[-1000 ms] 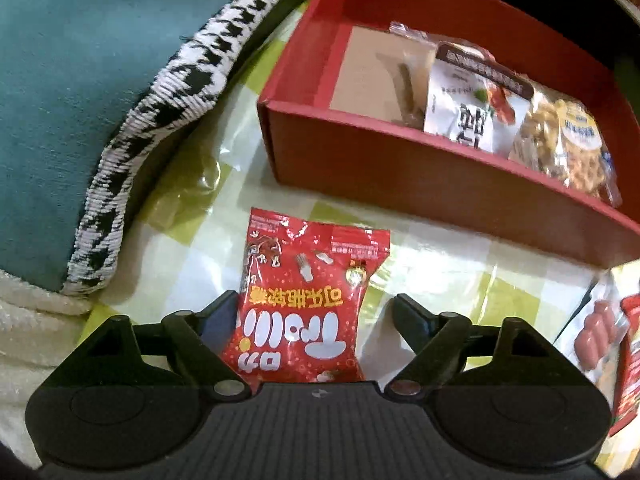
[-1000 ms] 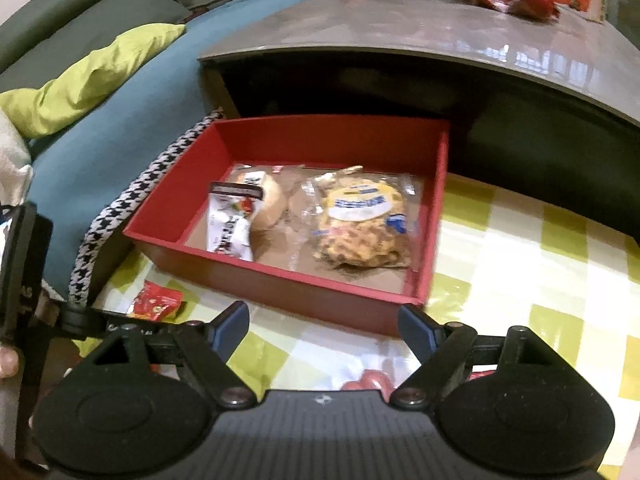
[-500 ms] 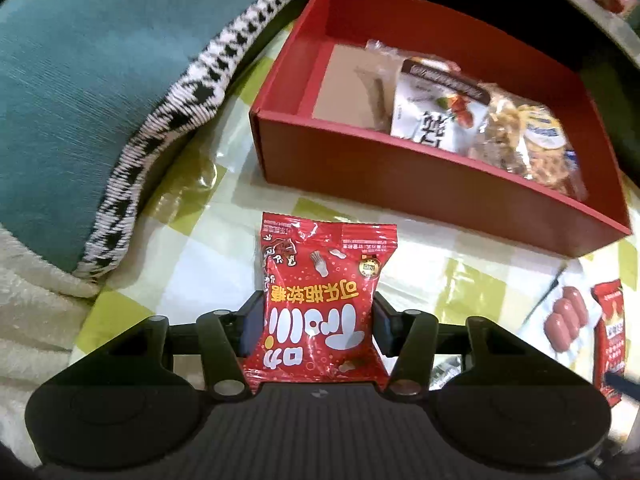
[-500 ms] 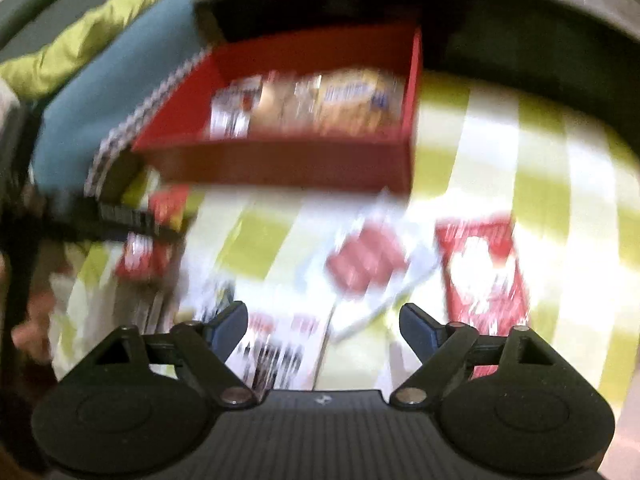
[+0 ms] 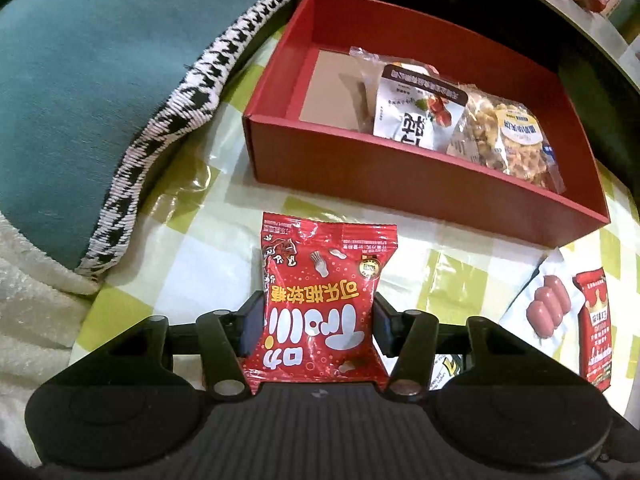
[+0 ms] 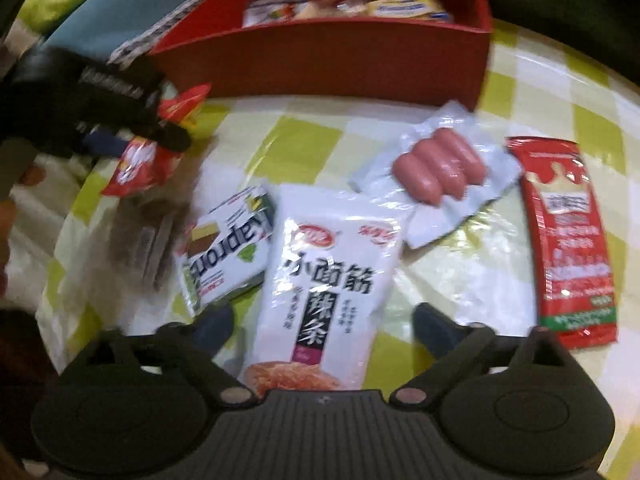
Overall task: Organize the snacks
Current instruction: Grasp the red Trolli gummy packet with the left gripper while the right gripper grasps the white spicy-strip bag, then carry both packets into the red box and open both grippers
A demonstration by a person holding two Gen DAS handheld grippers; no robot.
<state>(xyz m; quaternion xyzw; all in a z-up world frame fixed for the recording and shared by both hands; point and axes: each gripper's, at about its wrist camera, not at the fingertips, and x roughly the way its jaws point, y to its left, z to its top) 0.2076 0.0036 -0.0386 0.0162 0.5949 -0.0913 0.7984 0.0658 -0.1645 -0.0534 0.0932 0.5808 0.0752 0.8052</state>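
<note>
- Snacks lie loose on a yellow-and-white checked plastic tablecloth (image 6: 280,136), with others already inside an open red cardboard box (image 5: 400,184) at the far side.
- Teal cushion with houndstooth edging (image 5: 80,80) sits left of the box.
- Large white pouch with black characters (image 6: 328,280) lies near, between the spread, empty fingers of the right gripper (image 6: 324,320).
- Clear pack of three pink sausages (image 6: 436,168) and a long red sachet (image 6: 568,236) lie to its right.
- Small red glossy candy packet (image 5: 324,304) is clamped in the left gripper (image 5: 318,322), near side of the box.
</note>
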